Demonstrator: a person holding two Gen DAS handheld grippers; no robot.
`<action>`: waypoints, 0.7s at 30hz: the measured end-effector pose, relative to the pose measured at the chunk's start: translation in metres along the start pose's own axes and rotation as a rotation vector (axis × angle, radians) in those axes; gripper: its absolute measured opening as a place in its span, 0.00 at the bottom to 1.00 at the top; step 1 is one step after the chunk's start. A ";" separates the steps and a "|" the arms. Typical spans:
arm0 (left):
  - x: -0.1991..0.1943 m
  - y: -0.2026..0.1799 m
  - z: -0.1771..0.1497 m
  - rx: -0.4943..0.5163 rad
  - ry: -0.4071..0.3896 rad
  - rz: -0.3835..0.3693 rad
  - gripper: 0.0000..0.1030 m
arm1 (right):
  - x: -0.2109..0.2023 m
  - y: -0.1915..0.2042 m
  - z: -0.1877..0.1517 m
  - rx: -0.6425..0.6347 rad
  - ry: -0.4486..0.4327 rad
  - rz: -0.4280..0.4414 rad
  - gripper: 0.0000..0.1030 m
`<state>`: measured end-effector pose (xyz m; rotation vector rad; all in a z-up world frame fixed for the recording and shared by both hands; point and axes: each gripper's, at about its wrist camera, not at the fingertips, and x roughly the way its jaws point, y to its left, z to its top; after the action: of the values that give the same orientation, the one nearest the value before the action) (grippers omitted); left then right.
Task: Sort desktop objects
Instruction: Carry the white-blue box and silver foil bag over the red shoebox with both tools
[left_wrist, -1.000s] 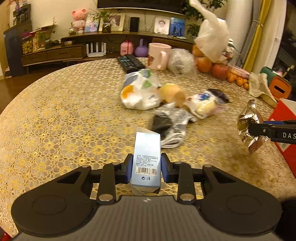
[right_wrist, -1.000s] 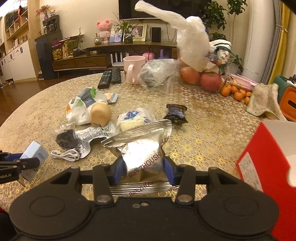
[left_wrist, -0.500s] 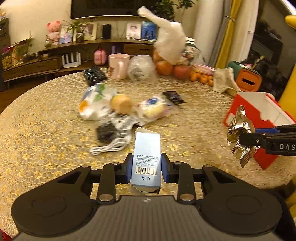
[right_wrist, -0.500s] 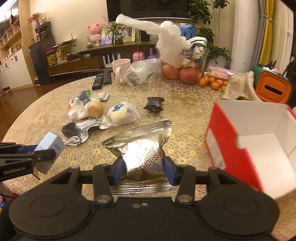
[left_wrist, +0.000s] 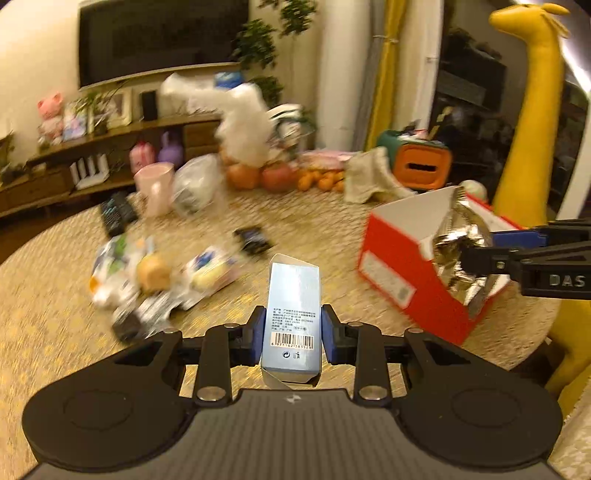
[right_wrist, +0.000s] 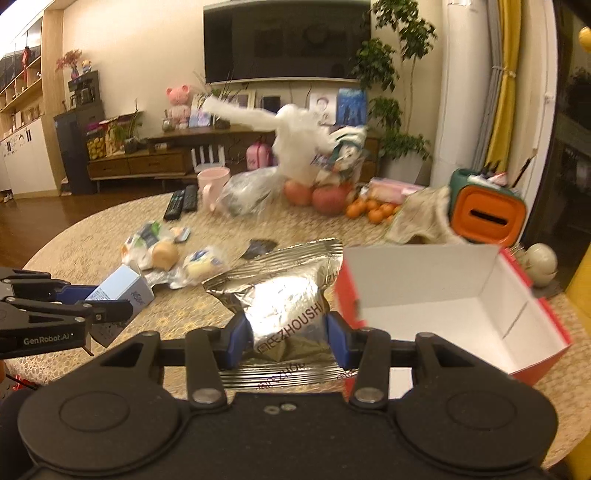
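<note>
We now have both loads swung toward the box (right_wrist: 424, 288): right hand-held gripper (right_wrist: 289, 334) clamps the pouch (right_wrist: 284, 295) beside its rim, left hand-held gripper (left_wrist: 293, 334) clamps the carton (left_wrist: 293, 306) short of it, so dropping is next.

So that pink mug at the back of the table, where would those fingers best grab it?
Probably by the handle or the rim beside it. The pink mug stands upright with its handle facing the camera side, so come in from the front. Its round body looks wide for the fingers, and a clear plastic bag crowds its right side.
</note>
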<state>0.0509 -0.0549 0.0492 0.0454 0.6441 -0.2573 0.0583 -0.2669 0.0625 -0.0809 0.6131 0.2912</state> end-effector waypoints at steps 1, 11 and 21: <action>-0.001 -0.007 0.005 0.013 -0.006 -0.012 0.28 | -0.002 -0.004 0.001 0.002 -0.006 -0.006 0.43; 0.018 -0.067 0.049 0.093 -0.022 -0.132 0.28 | -0.009 -0.052 0.003 0.028 -0.022 -0.073 0.43; 0.075 -0.124 0.083 0.180 0.025 -0.223 0.28 | 0.009 -0.109 0.000 0.068 0.009 -0.165 0.43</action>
<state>0.1259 -0.2017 0.0749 0.1501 0.6503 -0.5302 0.0970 -0.3687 0.0561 -0.0674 0.6207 0.1100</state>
